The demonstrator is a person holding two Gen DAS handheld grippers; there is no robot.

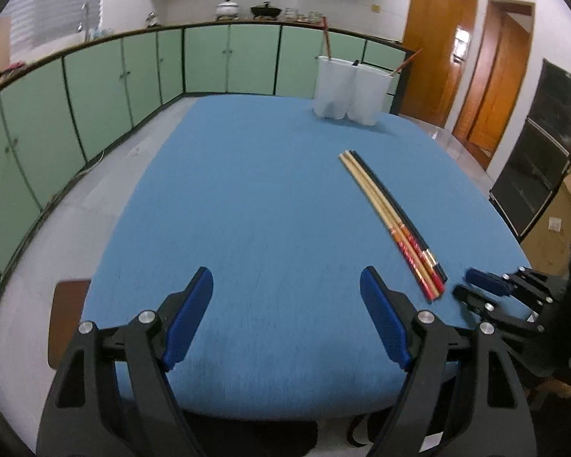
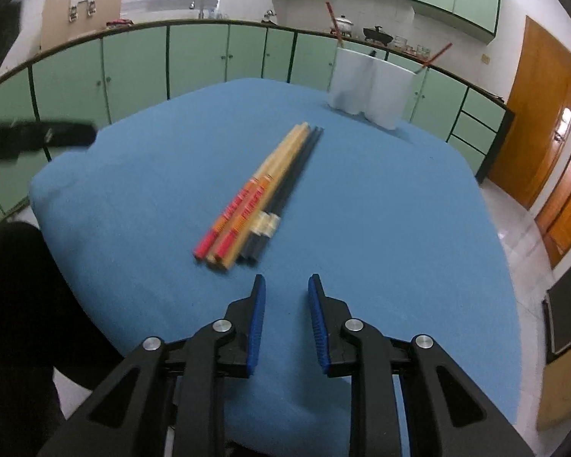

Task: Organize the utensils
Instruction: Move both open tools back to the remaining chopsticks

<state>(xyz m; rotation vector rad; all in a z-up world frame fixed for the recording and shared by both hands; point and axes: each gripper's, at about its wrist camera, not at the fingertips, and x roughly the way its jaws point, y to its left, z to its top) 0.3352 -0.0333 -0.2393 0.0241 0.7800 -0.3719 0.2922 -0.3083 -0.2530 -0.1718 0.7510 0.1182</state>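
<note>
The chopsticks (image 2: 260, 194) lie bundled on the blue table (image 2: 399, 228), just ahead and left of the right gripper (image 2: 286, 281). Its jaws stand slightly parted, empty. The left gripper (image 1: 286, 280) gapes wide, empty, chopsticks to its right.

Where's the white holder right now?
The white holder stands at the table's far edge, right of centre in both wrist views, beyond the chopsticks lying on the cloth, with a few sticks already in it.

You see soft, even indoor light with only weak shadows on the desk (image 1: 247, 198). Both fisheye pictures bend strongly at the dark edges, and the chopsticks (image 2: 259, 198) look smeared by motion blur.
</note>
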